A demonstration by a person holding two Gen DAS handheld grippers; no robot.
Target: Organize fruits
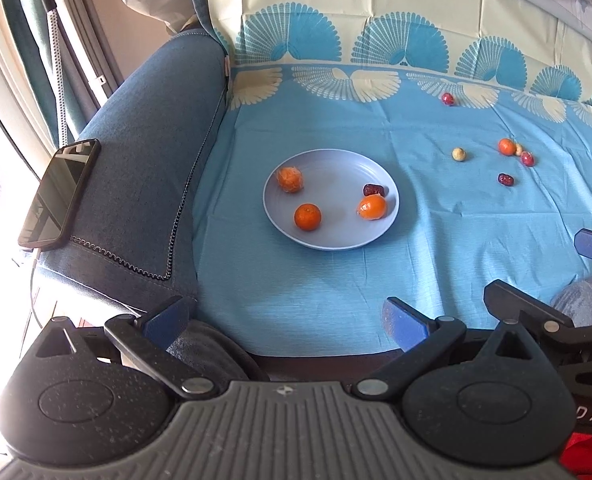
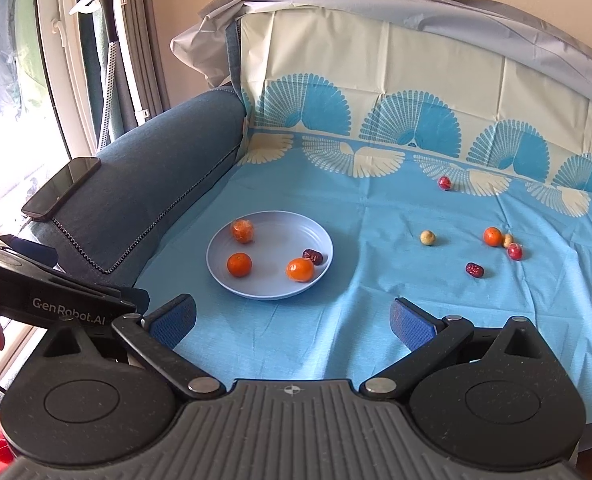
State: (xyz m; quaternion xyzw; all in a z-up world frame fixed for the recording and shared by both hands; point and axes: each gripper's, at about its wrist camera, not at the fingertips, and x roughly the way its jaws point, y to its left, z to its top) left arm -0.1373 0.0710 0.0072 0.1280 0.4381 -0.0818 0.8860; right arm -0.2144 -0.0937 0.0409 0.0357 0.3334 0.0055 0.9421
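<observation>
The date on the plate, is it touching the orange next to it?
Cannot tell. In the right wrist view the date sits right against the orange, and the left wrist view shows no clear gap either, but neither shows contact plainly.

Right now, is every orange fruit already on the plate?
No: in the right wrist view one orange fruit lies on the blue cloth, well to the right of the plate.

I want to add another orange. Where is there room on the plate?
The plate is bare in its middle and along the near rim, between the front orange and the wrapped orange. The right side is crowded: a red date sits beside that wrapped orange.
</observation>
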